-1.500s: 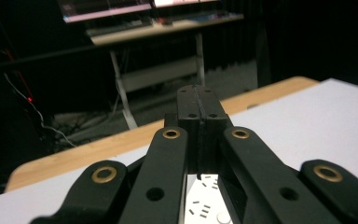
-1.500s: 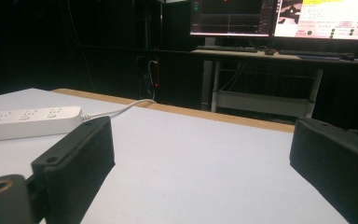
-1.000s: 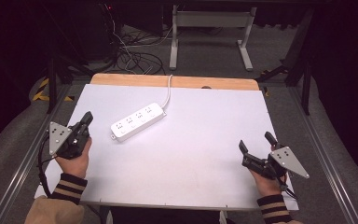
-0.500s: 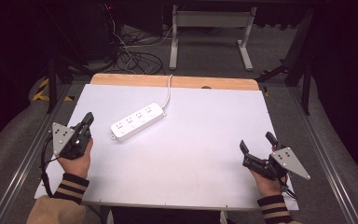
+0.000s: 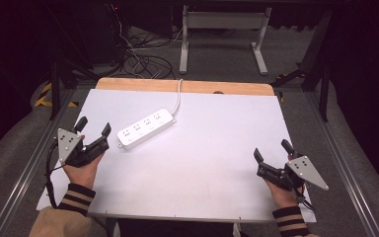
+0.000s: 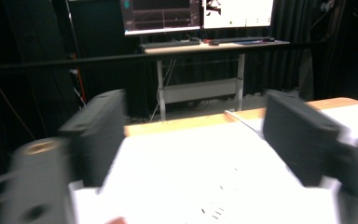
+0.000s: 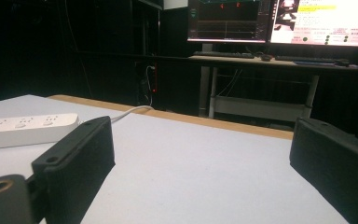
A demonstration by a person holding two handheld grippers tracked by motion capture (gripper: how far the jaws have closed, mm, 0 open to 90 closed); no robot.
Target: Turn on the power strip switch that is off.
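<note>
On smooth white tabletop (image 5: 217, 163), oblong plastic power strip (image 5: 144, 128); left tool (image 5: 94, 128), just opening, and right tool (image 5: 271, 150) spread, empty

White-topped table (image 5: 202, 173), wooden strip along far edge; white power strip (image 5: 144, 128) lying left of centre, cord trailing off far edge.

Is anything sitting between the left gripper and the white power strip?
Nothing visible does. The left gripper has just been opening its jaws, with nothing between them, and only bare white table surface separates it from the white power strip. The right gripper sits far across the table, open.
</note>
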